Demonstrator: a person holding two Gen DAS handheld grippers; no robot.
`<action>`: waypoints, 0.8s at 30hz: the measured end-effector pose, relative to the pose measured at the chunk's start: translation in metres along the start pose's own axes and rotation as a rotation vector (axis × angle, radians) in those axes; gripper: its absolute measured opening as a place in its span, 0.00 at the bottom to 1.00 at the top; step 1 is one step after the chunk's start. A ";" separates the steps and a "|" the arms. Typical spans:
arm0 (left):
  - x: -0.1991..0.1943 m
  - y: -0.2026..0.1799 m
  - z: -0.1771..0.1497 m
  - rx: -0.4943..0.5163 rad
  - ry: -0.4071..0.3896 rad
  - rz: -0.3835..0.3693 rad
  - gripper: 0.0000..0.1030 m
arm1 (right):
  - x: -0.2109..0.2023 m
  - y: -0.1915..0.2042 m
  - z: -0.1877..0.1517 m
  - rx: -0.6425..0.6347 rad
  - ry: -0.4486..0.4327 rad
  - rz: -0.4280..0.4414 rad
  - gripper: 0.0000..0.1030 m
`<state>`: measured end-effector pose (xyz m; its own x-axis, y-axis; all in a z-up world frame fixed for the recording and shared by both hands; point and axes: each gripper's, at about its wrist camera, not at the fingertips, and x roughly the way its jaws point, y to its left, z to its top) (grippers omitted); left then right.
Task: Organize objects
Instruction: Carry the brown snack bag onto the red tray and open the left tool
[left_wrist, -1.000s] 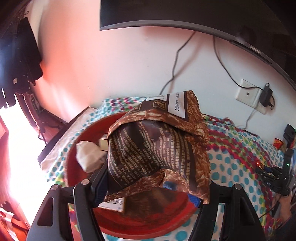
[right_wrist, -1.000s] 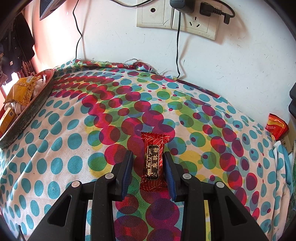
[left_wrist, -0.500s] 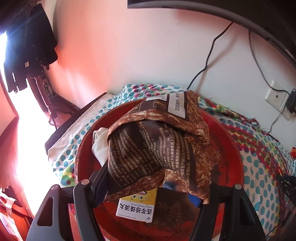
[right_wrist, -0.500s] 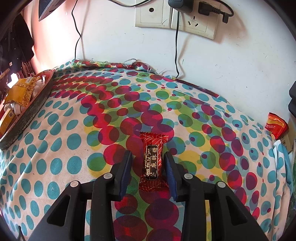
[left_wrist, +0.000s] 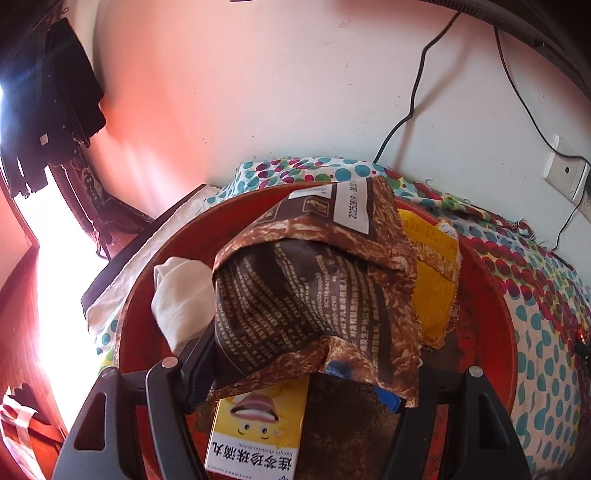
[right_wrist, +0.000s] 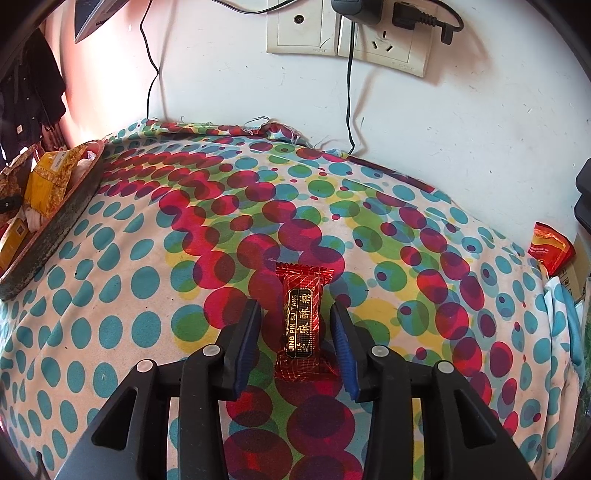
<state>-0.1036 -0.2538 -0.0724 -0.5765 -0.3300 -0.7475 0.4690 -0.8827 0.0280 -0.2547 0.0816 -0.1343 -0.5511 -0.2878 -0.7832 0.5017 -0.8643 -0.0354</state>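
The right gripper (right_wrist: 295, 332) has its two blue-padded fingers (right_wrist: 248, 343) parted on either side of a red candy (right_wrist: 301, 321), and the jaws have just been opening; there is a clear strip of cloth showing between each pad and the wrapper, so nothing is pinched. The candy lies flat on the spotted tablecloth (right_wrist: 147, 295), lengthwise between the fingers, its gold label facing up and its far crimped end poking out past the fingertips. Off to the right edge of the table a red packet (right_wrist: 550, 249) sits near the wall, well apart from the candy, and at the far left the rim of the red tray (right_wrist: 55, 225) shows with a yellow bag (right_wrist: 48, 184) in it. The left gripper (left_wrist: 295, 373) is clamped on a brown snack bag (left_wrist: 314, 295), its fingers (left_wrist: 201, 365) set fairly wide and pressing the bag's lower sides so the bag bulges up between them. The bag hangs just above the inside of the same red tray (left_wrist: 491, 332), whether it touches the bottom I cannot tell. Under its near edge lies a small yellow and white box (left_wrist: 258, 432) with printed characters; to its left is a white cloth (left_wrist: 181, 295), and behind it on the right the yellow bag (left_wrist: 432, 280)
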 end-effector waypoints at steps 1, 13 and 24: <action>0.001 -0.001 0.001 0.001 0.002 0.001 0.70 | 0.000 0.000 0.000 0.001 0.000 -0.001 0.37; -0.006 0.009 -0.006 -0.007 0.027 -0.012 0.75 | 0.001 -0.001 0.001 0.001 0.002 -0.007 0.41; -0.053 0.013 -0.030 0.032 -0.019 -0.078 0.76 | 0.002 -0.004 0.001 0.007 0.004 -0.018 0.45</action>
<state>-0.0469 -0.2374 -0.0521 -0.6231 -0.2660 -0.7356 0.4007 -0.9162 -0.0082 -0.2586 0.0842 -0.1345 -0.5572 -0.2710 -0.7849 0.4870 -0.8723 -0.0445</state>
